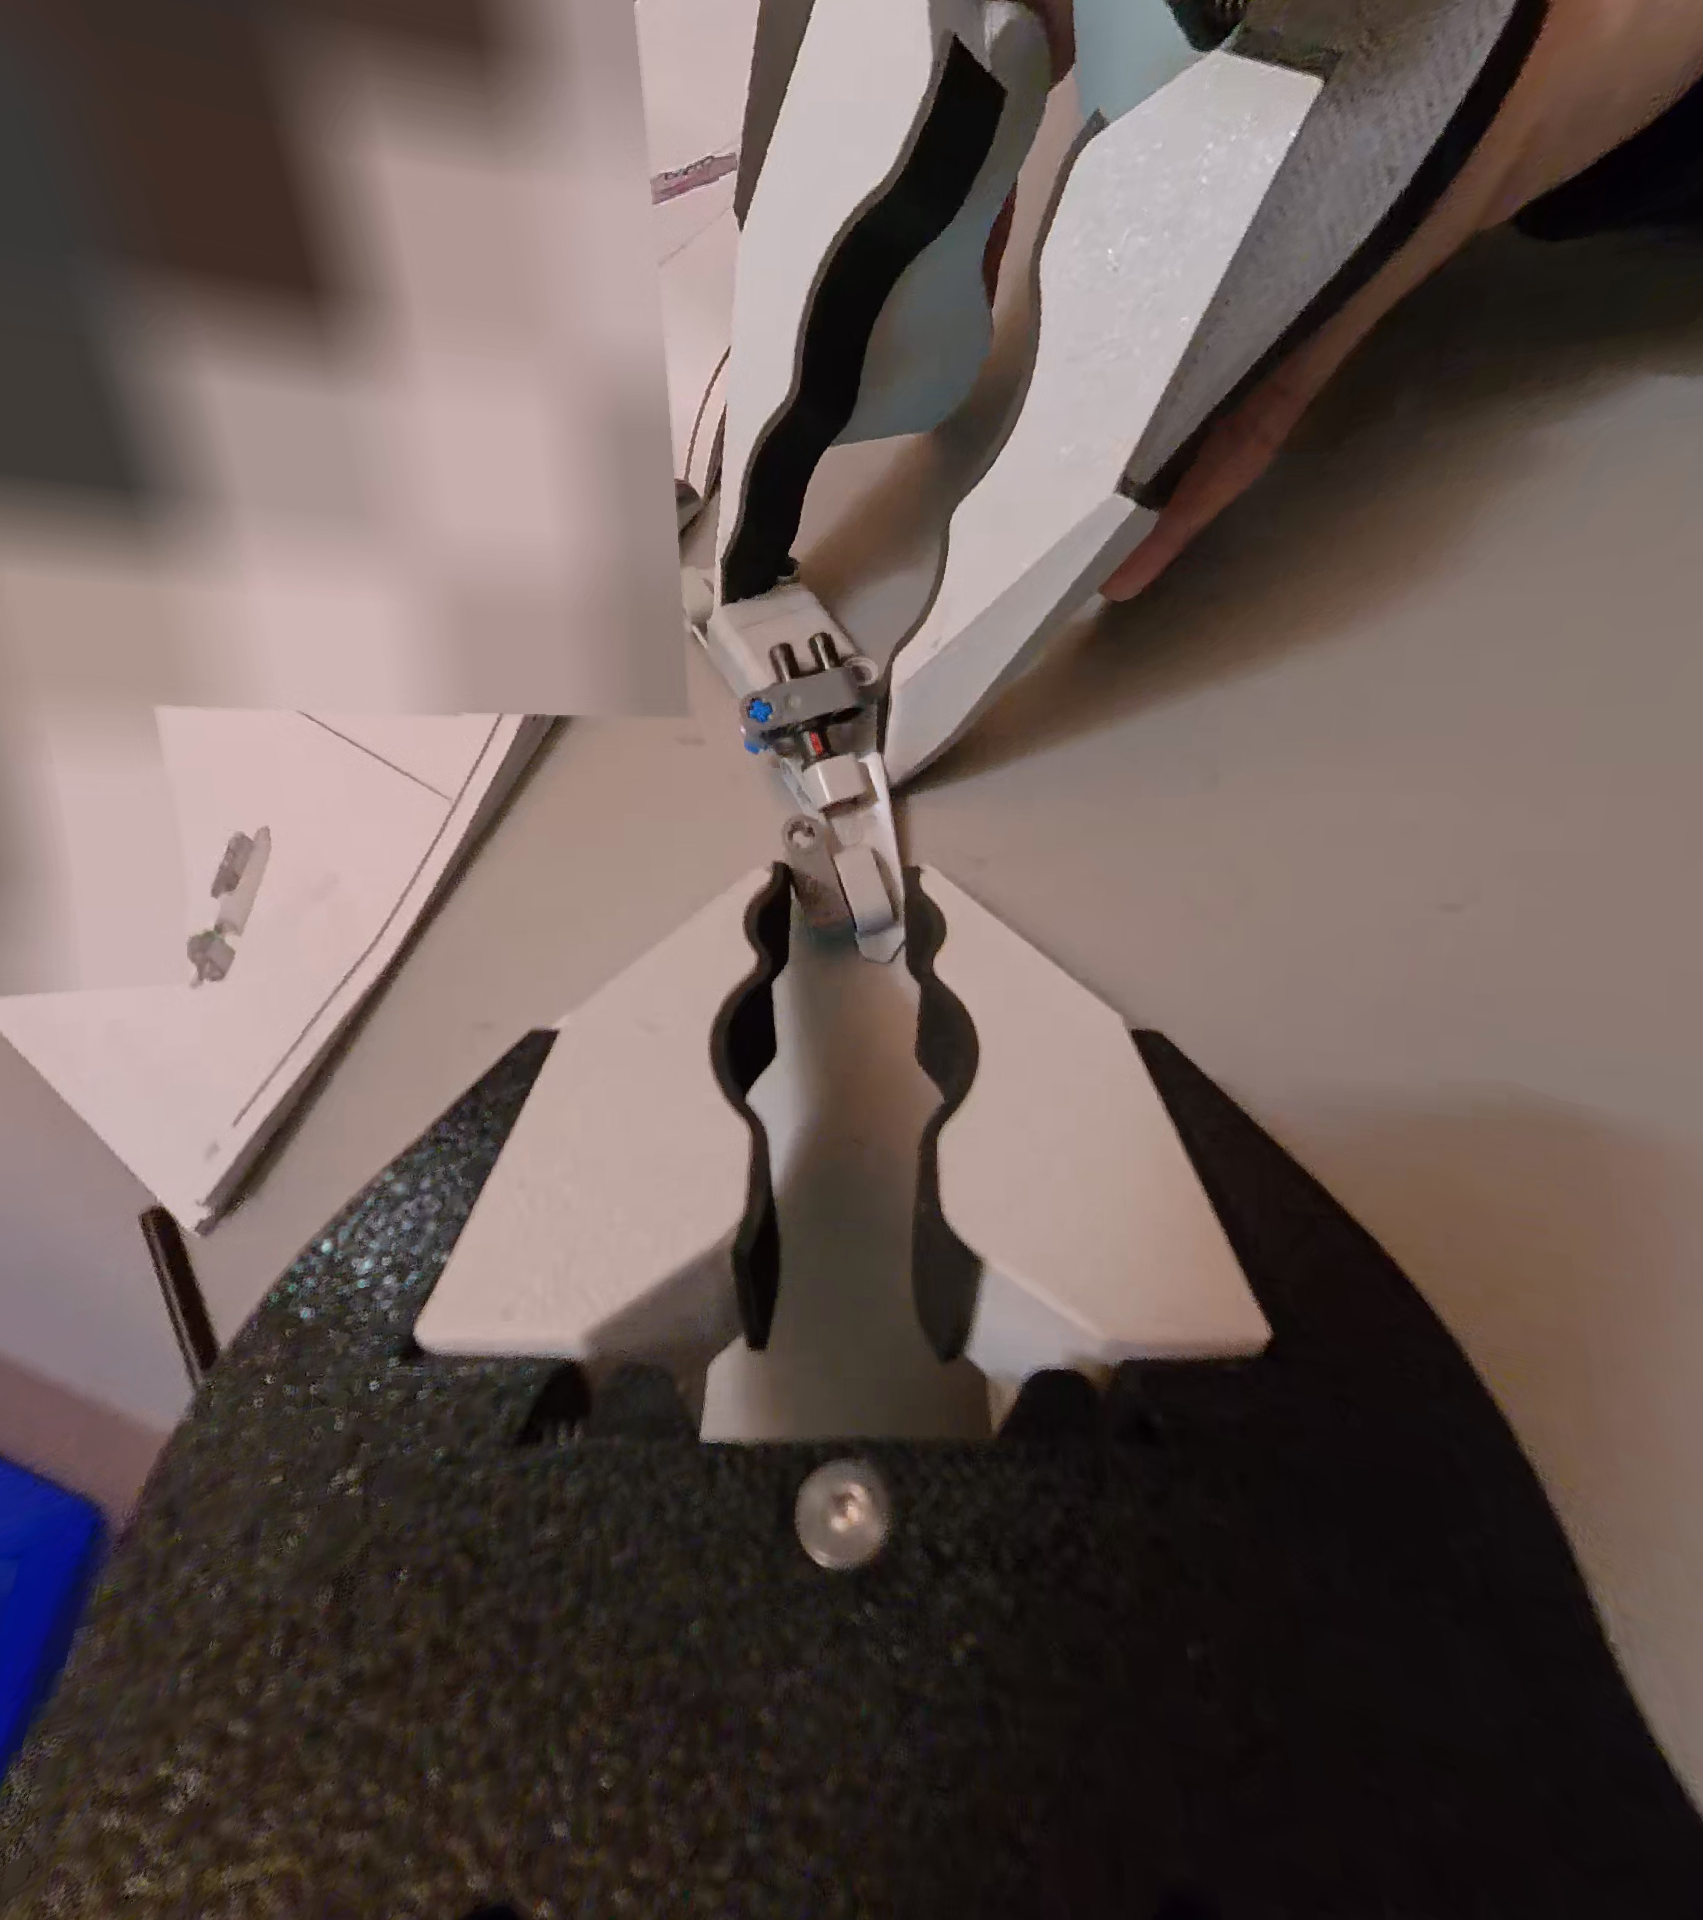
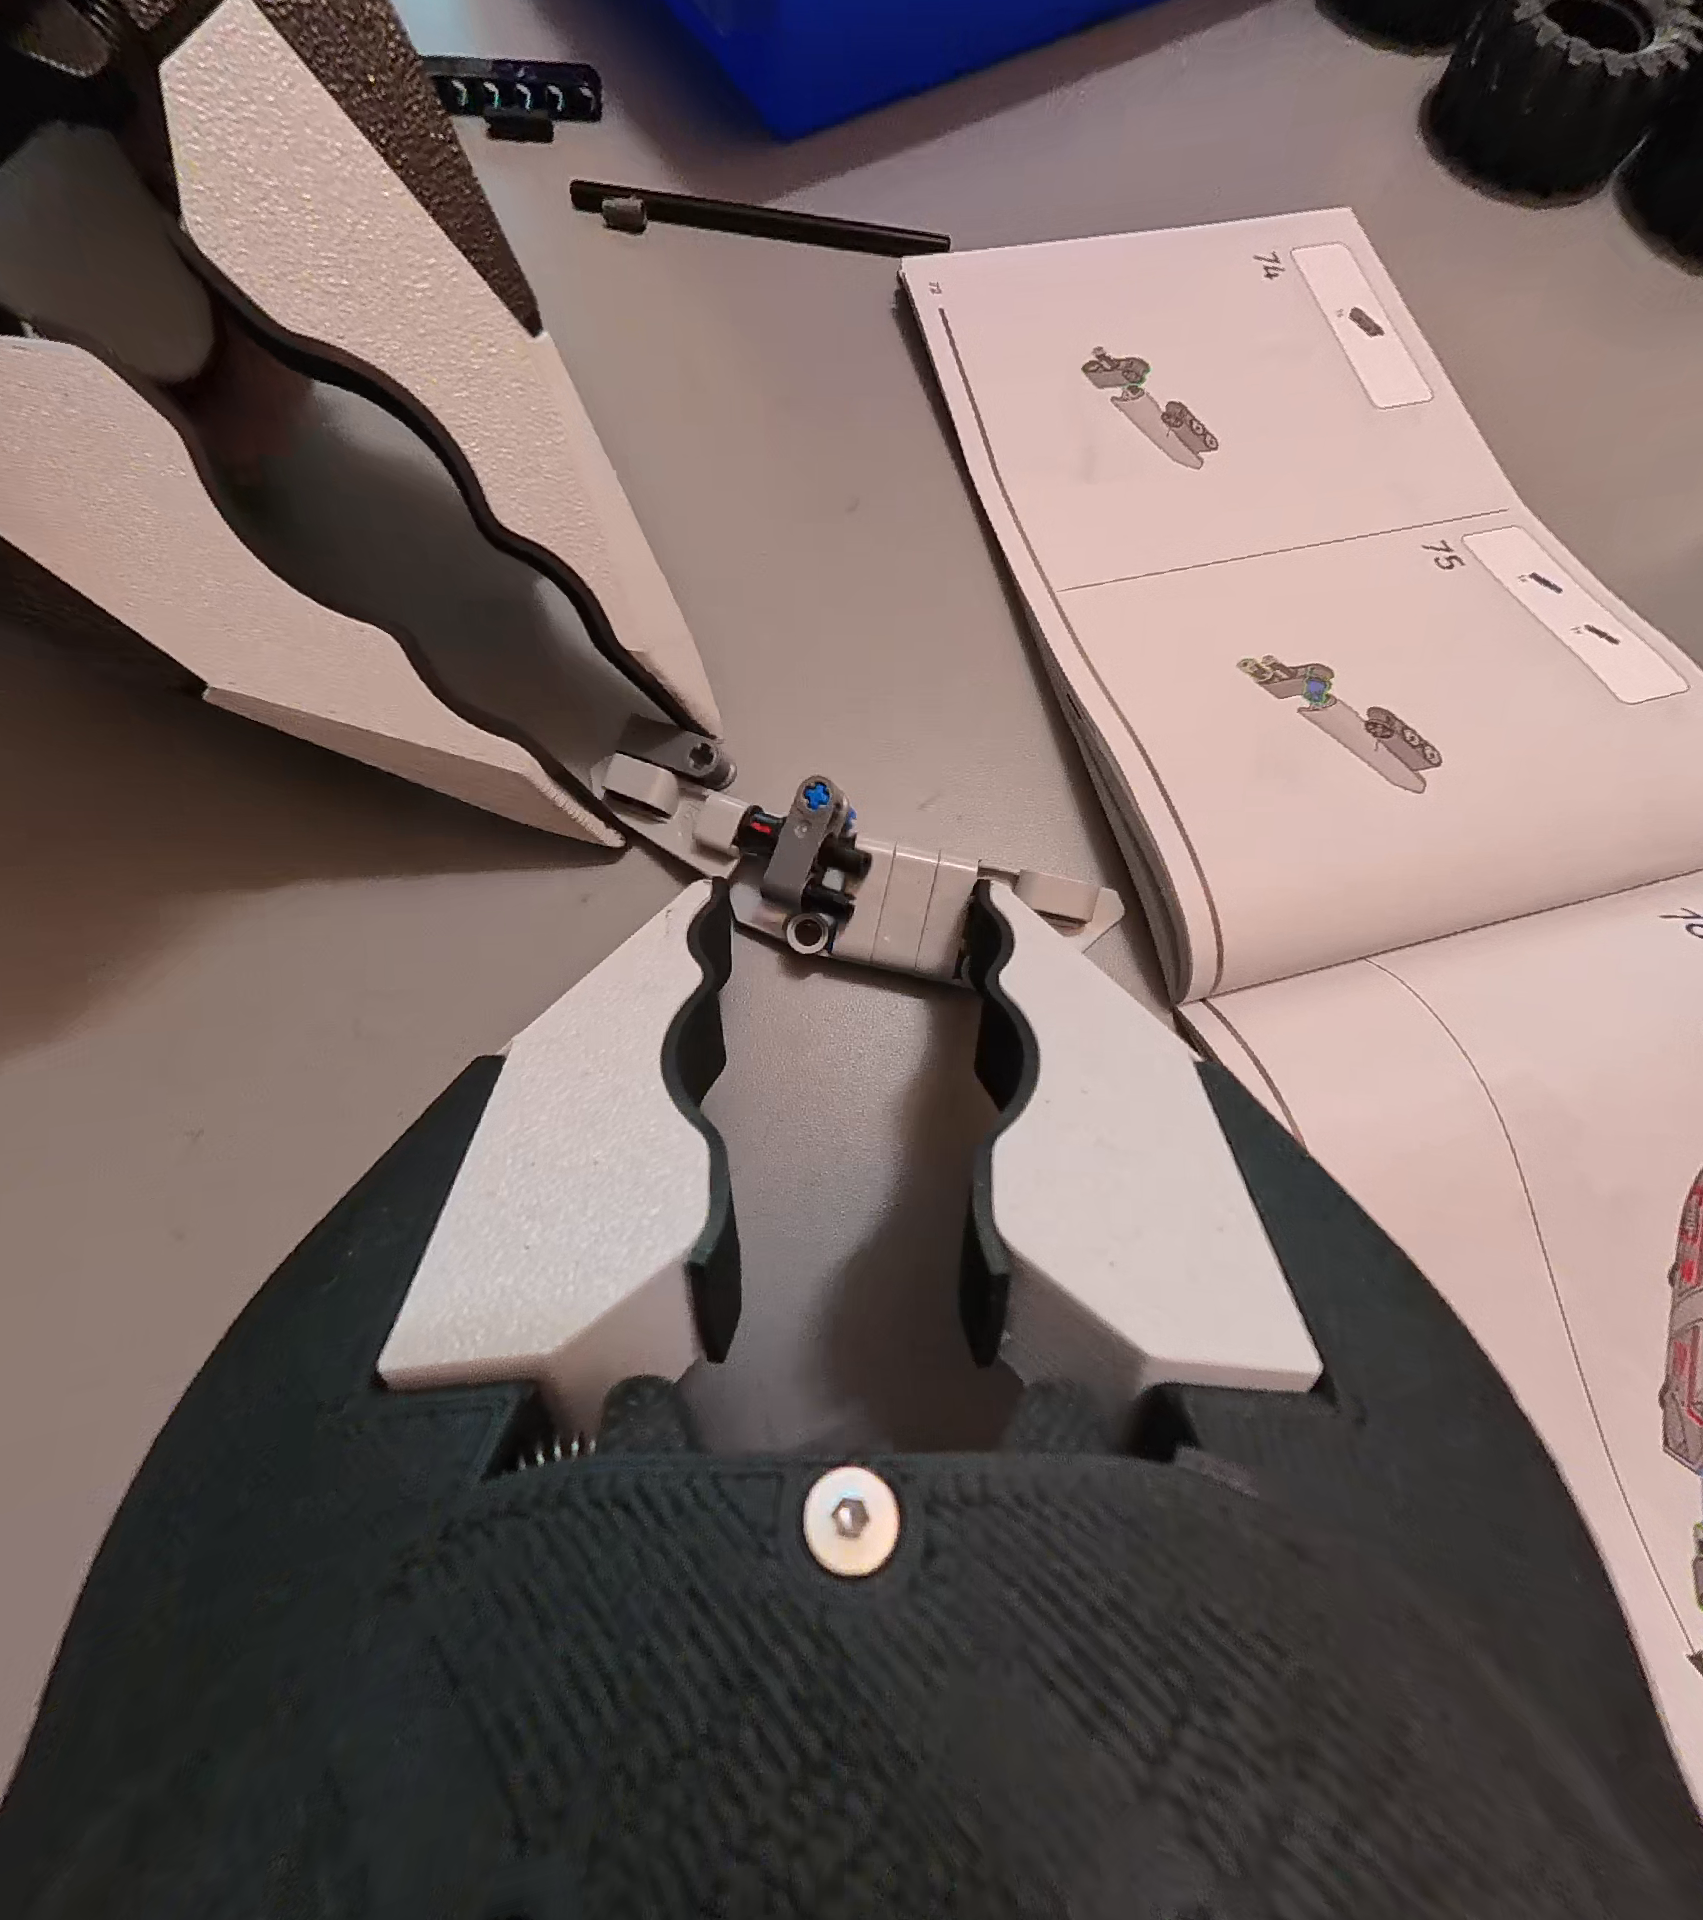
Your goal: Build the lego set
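Since both pairs of tongs meet over the same small piece, what matters is how it lies between them. The grey lego assembly (image 2: 904, 899) lies low on the tabletop (image 2: 826, 468), or just above it, with its long axis running from my left tongs (image 1: 847, 894) across to my right tongs (image 2: 847, 914). My left tongs are nearly closed and pinch the narrow end straight ahead of their tips, so for them the piece points lengthwise away. For my right tongs the piece lies crosswise: they stand about half open, and their two tips straddle a stretch of its thicker end. Whether the pads actually press on it I cannot tell. The dark grey connector (image 2: 811, 836) with the blue pin stands up from the middle, between the two pairs and closer to my right tongs' left fingertip. I judge that any added part or push must come along the long axis, with the left tongs bracing against it. The open instruction booklet (image 2: 1346, 623) lies to the right of my right tongs.
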`<state>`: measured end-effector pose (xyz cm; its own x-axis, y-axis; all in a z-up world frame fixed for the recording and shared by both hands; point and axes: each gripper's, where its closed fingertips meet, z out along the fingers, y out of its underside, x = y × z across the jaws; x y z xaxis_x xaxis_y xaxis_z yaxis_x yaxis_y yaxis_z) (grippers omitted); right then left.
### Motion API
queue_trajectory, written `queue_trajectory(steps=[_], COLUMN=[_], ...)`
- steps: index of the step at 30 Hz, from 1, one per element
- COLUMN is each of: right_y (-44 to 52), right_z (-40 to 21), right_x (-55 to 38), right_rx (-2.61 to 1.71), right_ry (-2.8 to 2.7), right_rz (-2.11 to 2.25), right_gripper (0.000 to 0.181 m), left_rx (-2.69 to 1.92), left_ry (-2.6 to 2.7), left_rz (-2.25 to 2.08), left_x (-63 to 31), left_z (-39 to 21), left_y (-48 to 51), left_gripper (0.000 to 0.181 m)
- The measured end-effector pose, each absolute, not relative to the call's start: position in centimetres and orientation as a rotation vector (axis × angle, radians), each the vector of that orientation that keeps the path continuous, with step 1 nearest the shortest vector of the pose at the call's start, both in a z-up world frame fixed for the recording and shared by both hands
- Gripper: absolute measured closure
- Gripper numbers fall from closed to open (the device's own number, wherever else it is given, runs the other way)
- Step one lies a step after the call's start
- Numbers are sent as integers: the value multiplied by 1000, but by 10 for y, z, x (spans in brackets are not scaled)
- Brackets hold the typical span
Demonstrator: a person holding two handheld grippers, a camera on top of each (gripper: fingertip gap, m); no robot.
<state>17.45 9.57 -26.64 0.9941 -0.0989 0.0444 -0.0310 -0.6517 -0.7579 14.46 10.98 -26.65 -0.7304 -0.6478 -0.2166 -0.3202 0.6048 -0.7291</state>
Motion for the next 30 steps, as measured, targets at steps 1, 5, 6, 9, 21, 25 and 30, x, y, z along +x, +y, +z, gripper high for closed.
queue_trajectory(steps=[1,5,6,9,21,25,30], right_y=[96,96,96,96,98,98,99], right_z=[-266,-267,-267,-266,-266,-266,-266], right_x=[175,176,176,176,177,177,178], right_rx=[-2280,-2280,-2280,-2278,-2279,-2277,-2275], right_ry=[96,100,99,92,106,98,100], right_rz=[-98,-108,-114,-131,-125,-142,-159], right_gripper=[136,136,136,136,136,136,136], left_rx=[-747,-800,-810,-808,-883,-859,-843], left_ry=[2373,2403,2401,2391,2415,2379,2308], left_rz=[-948,-1001,-1001,-989,-1037,-995,-917], left_x=[146,147,148,148,148,148,150], left_z=[-266,-267,-267,-267,-268,-268,-266], left_y=[110,110,111,111,112,114,118], left_gripper=[163,163,163,162,164,163,164])
